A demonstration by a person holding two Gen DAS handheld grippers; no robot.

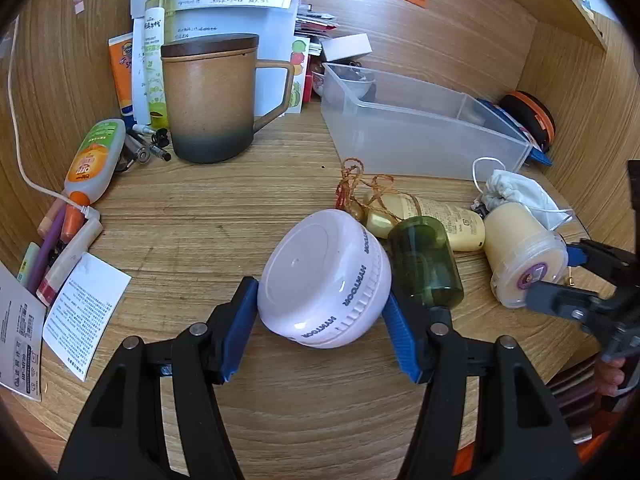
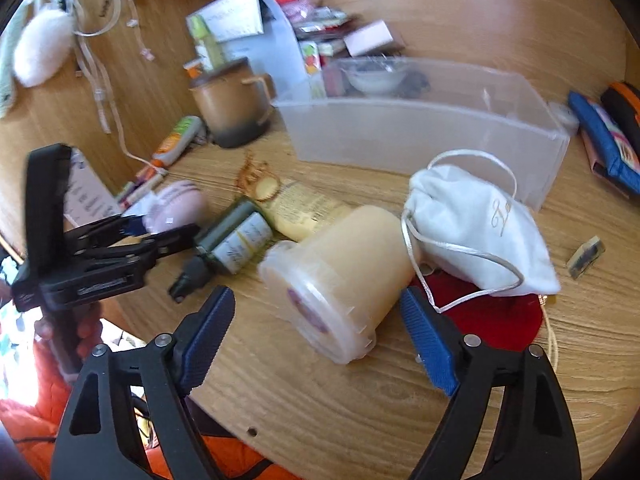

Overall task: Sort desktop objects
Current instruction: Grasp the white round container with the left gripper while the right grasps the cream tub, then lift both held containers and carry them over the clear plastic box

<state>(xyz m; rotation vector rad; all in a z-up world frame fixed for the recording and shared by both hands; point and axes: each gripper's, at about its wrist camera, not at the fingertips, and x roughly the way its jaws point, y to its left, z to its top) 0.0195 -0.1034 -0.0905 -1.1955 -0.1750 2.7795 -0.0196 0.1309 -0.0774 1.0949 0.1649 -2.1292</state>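
Pick-up step, both sides. Left gripper [image 1: 320,316] jaws clamped on white round case [image 1: 324,280], centre frame, low over table [image 1: 192,220]. Right gripper [image 2: 316,328] jaws spread around toppled cream jar [image 2: 336,280], not gripping. Next: close on jar, carry both to clear bin [image 1: 420,132], upper right.

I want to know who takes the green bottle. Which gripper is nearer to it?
Left. The left gripper, clamped on the pink round case, has one finger right beside the green bottle. The right gripper straddles the cream jar, farther off.
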